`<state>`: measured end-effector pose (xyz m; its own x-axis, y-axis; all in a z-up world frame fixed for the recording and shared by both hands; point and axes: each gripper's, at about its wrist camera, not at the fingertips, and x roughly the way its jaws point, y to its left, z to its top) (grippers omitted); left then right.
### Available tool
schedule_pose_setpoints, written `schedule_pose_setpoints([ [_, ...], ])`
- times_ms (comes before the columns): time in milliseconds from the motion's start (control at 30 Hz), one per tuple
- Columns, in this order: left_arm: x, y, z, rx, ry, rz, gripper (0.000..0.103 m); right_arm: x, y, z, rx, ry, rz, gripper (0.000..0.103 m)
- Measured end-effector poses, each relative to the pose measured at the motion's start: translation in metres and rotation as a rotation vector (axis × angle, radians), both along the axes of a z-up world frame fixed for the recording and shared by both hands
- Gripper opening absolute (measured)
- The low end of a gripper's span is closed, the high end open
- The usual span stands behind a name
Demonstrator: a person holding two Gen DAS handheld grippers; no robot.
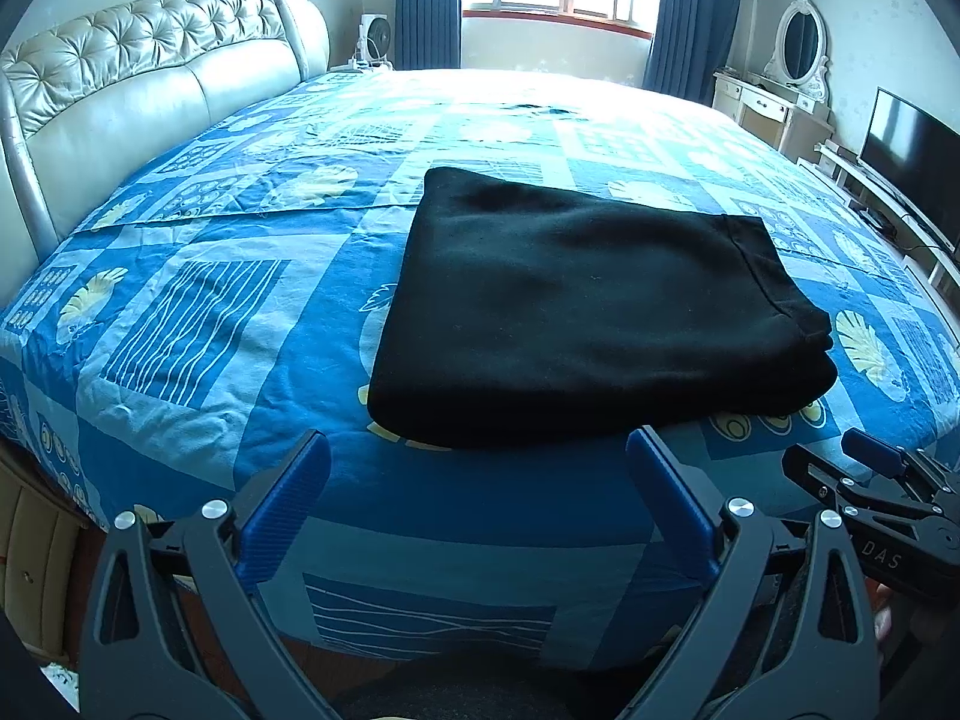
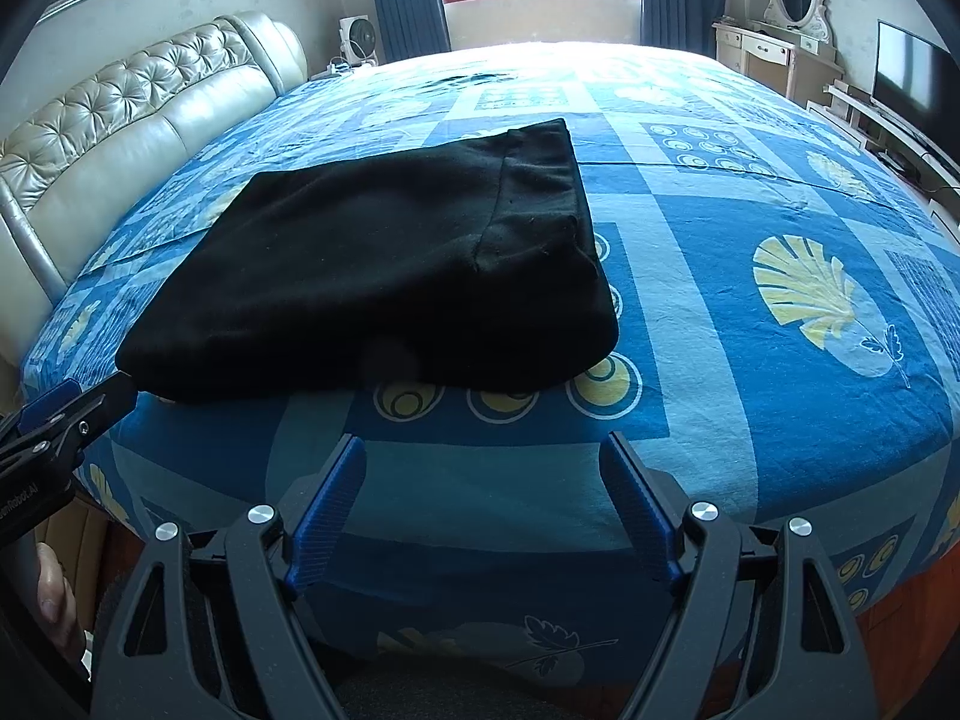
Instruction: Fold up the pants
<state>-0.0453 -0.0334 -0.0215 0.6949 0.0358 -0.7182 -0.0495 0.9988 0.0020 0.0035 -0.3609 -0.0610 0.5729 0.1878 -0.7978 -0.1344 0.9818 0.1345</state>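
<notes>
Black pants folded into a compact rectangle on the bed, just ahead of both released, empty claws, left claw facing the near edge squarely, right claw offset toward the waistband end.

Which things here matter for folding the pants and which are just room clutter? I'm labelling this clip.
Part of the job:
black pants, folded on the bed
bed sheet, blue patterned, under them
left gripper, open
right gripper, open

Just around:
headboard
fan
dressing table mirror
TV
curtains
</notes>
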Motion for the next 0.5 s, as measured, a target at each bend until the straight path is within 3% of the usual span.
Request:
schedule_pose_setpoints([
  [100,0.002,-0.003,0.001,0.071,0.031,0.053,0.101,0.0,-0.001,0.0,0.002,0.0,0.0,0.079],
  [200,0.002,0.0,0.014,0.024,0.016,0.025,0.101,0.0,-0.001,0.003,0.03,0.006,0.017,0.079],
  [333,0.016,0.031,0.046,-0.048,-0.056,0.044,0.101,0.004,-0.01,0.034,0.118,-0.039,0.074,0.079],
  [400,0.045,0.057,0.054,-0.05,-0.062,0.072,0.101,0.027,-0.019,0.058,0.14,-0.089,0.092,0.079],
  [500,0.107,0.107,0.053,0.003,-0.064,0.148,0.101,0.094,-0.032,0.087,0.088,-0.19,0.08,0.086],
])
